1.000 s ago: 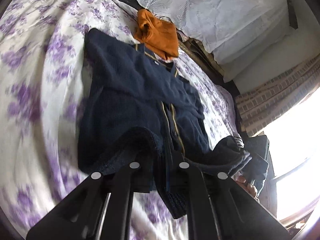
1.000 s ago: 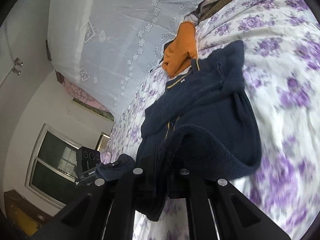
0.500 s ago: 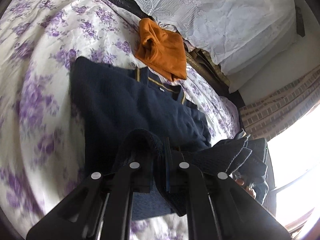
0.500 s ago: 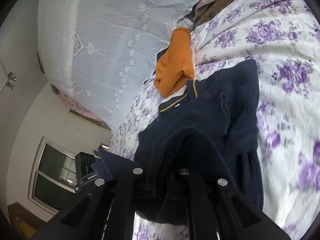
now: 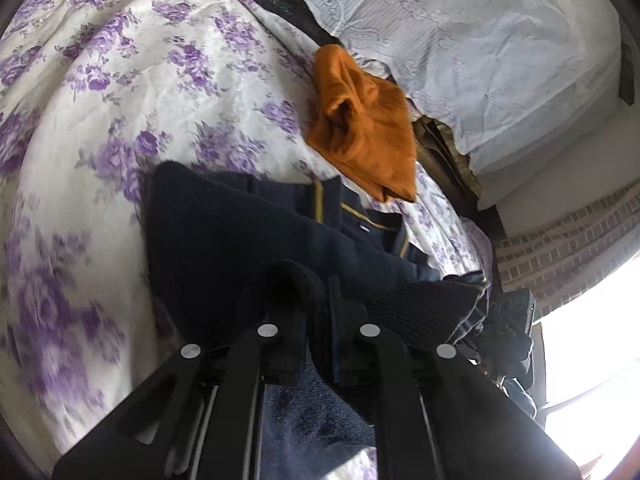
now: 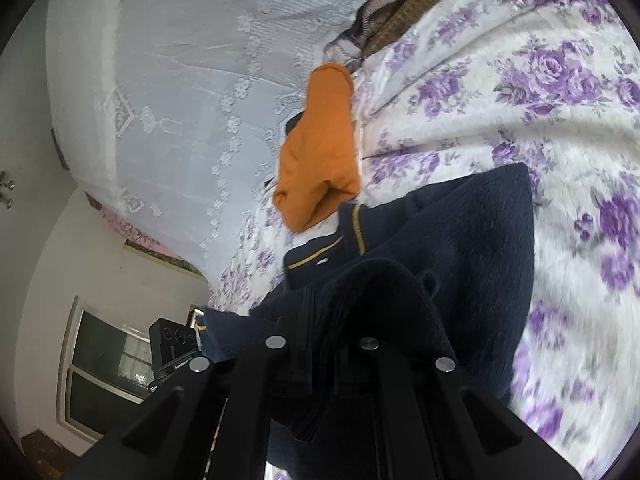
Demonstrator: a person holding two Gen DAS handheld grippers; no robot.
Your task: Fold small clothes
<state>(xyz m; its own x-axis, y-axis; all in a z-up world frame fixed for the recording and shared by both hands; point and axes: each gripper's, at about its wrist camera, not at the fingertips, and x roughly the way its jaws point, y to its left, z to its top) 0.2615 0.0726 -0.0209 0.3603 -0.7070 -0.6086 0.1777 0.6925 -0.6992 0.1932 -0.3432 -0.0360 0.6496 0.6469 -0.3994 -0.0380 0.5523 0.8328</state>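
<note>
Both grippers, left gripper (image 5: 314, 322) and right gripper (image 6: 322, 328), were clamped on the navy cardigan's (image 5: 224, 232) hem mid-fold; next, lay it at the collar.

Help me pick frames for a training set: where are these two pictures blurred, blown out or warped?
Left wrist view: the floral bedspread smears with motion blur at lower left, the window is blown out white, and the navy sweater is nearly detail-free. Right wrist view: bedspread blur at lower right, even light, orange garment fairly sharp. Both show fisheye bending and dark corners.
</note>
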